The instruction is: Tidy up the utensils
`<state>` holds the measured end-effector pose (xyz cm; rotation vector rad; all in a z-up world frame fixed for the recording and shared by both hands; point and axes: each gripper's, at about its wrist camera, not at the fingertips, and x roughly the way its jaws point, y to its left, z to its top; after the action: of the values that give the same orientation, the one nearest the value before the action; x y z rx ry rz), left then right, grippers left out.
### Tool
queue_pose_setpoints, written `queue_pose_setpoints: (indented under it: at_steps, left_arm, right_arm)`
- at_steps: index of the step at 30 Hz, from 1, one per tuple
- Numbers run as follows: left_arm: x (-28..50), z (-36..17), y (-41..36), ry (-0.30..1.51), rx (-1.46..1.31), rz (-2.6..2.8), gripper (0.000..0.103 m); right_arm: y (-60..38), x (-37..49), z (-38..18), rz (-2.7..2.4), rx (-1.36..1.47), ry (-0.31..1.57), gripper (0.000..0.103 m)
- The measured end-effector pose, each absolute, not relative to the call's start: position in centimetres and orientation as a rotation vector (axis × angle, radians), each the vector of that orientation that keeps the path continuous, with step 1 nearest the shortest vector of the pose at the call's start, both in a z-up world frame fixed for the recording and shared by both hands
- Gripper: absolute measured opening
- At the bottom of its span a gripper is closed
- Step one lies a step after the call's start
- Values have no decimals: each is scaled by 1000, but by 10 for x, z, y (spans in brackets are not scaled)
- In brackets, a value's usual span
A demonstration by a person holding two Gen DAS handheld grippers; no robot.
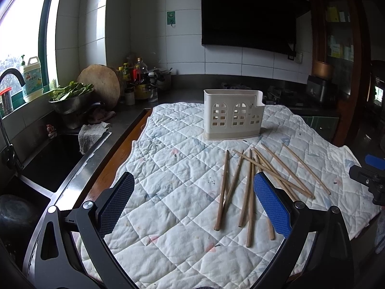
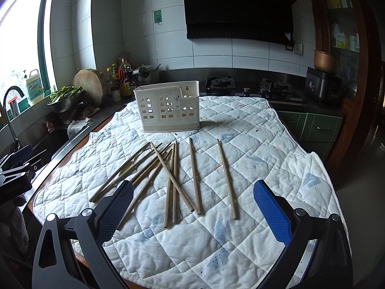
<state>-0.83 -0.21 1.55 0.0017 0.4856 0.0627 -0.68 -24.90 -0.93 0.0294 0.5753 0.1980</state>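
Note:
Several wooden chopsticks [image 1: 250, 187] lie loose and partly crossed on a quilted white cloth [image 1: 173, 192]; they also show in the right wrist view [image 2: 173, 178]. A cream utensil holder [image 1: 232, 114] with arched cut-outs stands upright behind them, also in the right wrist view [image 2: 168, 106]. My left gripper [image 1: 192, 200] is open and empty, hovering near the chopsticks' near ends. My right gripper [image 2: 192, 207] is open and empty above the chopsticks' near ends. The right gripper shows at the left wrist view's right edge [image 1: 370, 178].
A sink [image 1: 48, 163] with a tap and a rag lies left of the cloth. A bowl of greens [image 1: 72, 96], a round board, bottles and pots stand at the back left. A gas hob [image 2: 250, 86] and a cooker [image 2: 322, 89] are behind the cloth.

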Motion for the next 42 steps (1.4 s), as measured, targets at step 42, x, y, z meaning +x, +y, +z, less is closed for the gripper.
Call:
queue_pose_setpoints:
  at_steps: [42]
  left_arm:
    - [-8,12,2,488,-21,67,98]
  right_arm:
    - [-249,-6,-11,199,35,571,97]
